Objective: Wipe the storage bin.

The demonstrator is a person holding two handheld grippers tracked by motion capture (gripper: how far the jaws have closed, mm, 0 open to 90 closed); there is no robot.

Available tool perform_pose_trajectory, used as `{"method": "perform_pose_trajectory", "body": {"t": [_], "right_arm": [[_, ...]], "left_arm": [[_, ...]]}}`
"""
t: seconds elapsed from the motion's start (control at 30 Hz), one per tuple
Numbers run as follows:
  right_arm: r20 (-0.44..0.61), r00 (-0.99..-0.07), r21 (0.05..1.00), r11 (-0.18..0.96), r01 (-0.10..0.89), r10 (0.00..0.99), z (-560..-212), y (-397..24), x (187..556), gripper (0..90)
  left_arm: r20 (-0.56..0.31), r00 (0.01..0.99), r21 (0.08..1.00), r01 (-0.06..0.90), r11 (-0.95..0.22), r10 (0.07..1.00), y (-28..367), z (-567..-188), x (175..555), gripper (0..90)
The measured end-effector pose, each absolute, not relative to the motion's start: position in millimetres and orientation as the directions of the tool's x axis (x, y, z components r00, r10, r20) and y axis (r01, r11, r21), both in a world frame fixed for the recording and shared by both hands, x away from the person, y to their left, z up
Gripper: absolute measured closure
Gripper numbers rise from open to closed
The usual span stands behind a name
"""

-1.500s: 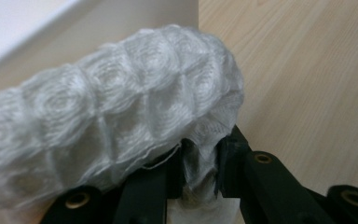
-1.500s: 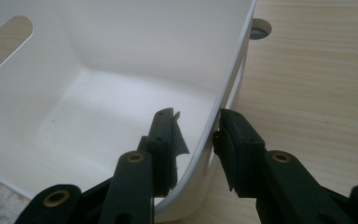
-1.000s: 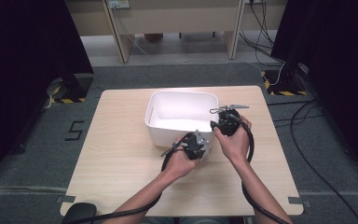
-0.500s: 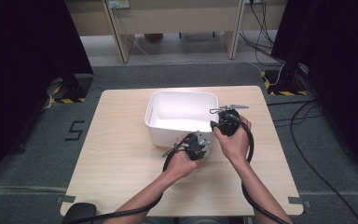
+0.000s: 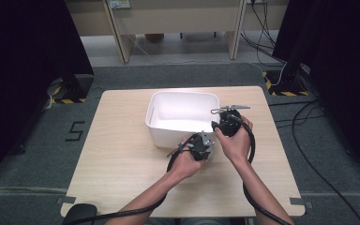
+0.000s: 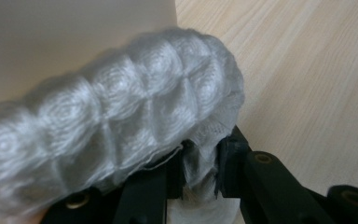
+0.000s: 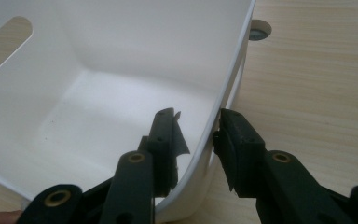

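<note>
Left gripper (image 6: 200, 163) clamped tight on white quilted cloth (image 6: 121, 126); cloth bunched ahead of jaws, against outer wall of white bin (image 5: 180, 122), above wooden table (image 6: 307, 70)

Right gripper (image 7: 196, 140) straddles bin rim, one jaw inside, one outside; pads look touching wall, probably holding bin steady, view too tight to be sure

Risks:
- pinch catches only cloth edge; fabric could slip out on lift
- cloth snags rim, drags bin
- right grip loose, bin tips or slides

Bin interior ahead of right jaws bare, nothing in it; cloth outside
</note>
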State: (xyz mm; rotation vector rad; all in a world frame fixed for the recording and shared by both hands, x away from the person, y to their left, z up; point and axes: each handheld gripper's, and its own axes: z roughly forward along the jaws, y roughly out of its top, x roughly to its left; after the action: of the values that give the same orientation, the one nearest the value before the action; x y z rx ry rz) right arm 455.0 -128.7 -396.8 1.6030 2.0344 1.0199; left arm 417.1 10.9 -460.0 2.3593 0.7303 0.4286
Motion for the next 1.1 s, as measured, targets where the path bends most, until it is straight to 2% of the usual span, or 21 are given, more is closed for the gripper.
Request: {"method": "perform_pose_trajectory", "body": {"t": [1.1], "right_arm": [[0.156,-0.293,0.722,0.093,0.686,0.943,-397.1,-128.9,454.9,67.4]], "left_arm": [[0.124,0.805,0.687,0.352,-0.636,0.581,11.9,-431.8,412.9,75.9]]}}
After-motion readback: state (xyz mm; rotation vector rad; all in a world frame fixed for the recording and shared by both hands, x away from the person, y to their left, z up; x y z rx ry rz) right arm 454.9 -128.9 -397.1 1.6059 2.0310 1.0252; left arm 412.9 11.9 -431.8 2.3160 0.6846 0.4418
